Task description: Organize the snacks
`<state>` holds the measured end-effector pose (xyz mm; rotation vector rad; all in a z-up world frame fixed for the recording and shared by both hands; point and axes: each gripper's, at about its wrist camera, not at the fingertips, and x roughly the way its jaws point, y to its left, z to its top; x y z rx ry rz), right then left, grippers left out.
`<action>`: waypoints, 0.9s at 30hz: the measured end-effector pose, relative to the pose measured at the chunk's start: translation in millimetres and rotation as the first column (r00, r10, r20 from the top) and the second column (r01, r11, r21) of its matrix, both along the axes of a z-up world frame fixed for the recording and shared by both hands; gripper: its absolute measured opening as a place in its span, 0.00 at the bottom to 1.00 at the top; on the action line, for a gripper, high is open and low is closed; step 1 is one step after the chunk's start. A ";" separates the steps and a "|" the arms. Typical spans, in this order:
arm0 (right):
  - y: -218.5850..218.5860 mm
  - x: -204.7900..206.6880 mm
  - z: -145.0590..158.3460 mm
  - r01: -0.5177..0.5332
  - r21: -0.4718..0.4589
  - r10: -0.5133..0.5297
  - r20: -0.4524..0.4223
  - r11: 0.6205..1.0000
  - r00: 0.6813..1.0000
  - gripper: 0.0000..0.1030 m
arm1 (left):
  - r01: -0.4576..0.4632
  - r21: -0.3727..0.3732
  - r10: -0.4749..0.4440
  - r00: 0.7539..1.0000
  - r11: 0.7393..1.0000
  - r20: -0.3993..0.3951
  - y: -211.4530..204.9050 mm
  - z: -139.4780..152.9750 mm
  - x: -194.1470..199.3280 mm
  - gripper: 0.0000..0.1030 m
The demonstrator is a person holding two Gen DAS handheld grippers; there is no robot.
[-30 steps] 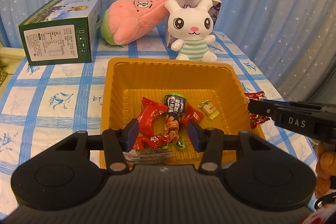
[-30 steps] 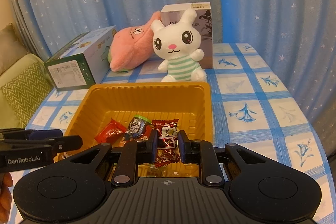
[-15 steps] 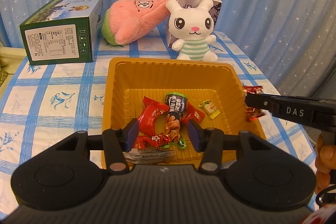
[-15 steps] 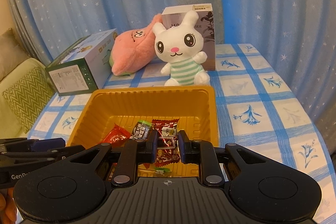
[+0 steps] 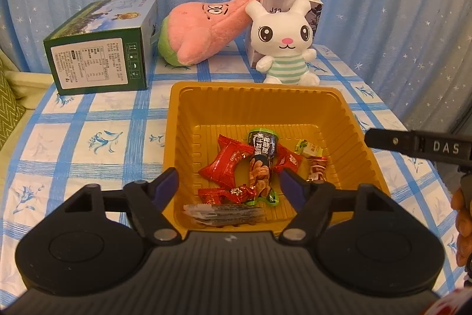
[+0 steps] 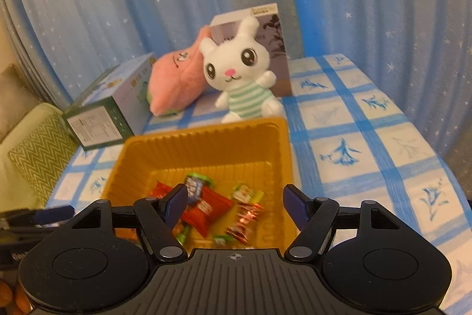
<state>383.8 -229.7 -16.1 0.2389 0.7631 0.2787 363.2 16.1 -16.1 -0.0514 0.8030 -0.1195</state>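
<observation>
A yellow plastic tray [image 5: 259,96] [image 6: 206,143] sits on the checked tablecloth and holds several snacks: red candy packets [image 5: 227,163], a dark nut tube with a green cap [image 5: 261,158], a small green-white candy [image 5: 309,149], a shiny red-brown wrapped candy [image 5: 317,171] [image 6: 244,222] and clear flat packets [image 5: 224,213]. My left gripper [image 5: 230,188] is open and empty over the tray's near edge. My right gripper [image 6: 234,204] is open and empty above the tray's right side; it shows in the left wrist view [image 5: 413,142] at the tray's right rim.
A green box [image 5: 100,49], a pink plush [image 5: 206,28], a white rabbit plush [image 5: 283,46] and a grey box [image 5: 289,2] stand behind the tray. A blue star curtain hangs behind. A green cushion [image 6: 38,155] lies left of the table.
My right gripper opened and let go of the shiny red-brown candy, which now lies in the tray's right side. The right gripper rose and tilted. The left gripper stayed put.
</observation>
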 end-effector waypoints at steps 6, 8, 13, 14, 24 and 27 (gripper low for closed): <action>-8.8 -10.3 -3.9 0.010 -0.020 -0.011 -0.023 1.000 1.000 0.69 | -0.022 0.031 0.022 1.000 0.999 0.005 -3.3 4.0 -6.6 0.90; -10.5 -14.5 -4.3 0.010 -0.029 -0.010 -0.030 1.000 0.999 0.69 | -0.028 0.028 0.028 1.000 0.999 0.000 -3.0 4.7 -9.3 0.94; -14.3 -24.6 -3.2 0.004 -0.032 -0.005 -0.041 0.999 0.999 0.69 | -0.032 0.030 0.032 0.999 0.999 -0.007 -3.2 6.5 -18.4 0.99; -14.6 -26.4 -2.6 0.003 -0.034 -0.005 -0.043 0.999 0.999 0.69 | -0.037 0.034 0.037 0.999 0.999 -0.005 -3.3 7.3 -20.4 1.00; -12.0 -48.5 2.9 -0.010 -0.056 0.006 -0.068 0.998 0.998 0.69 | -0.058 0.044 0.059 0.998 0.997 -0.012 -2.4 13.0 -42.7 1.00; -9.9 -57.6 4.6 -0.021 -0.059 0.017 -0.072 0.998 0.997 0.69 | -0.069 0.049 0.070 0.998 0.996 -0.006 -3.0 15.3 -53.1 1.00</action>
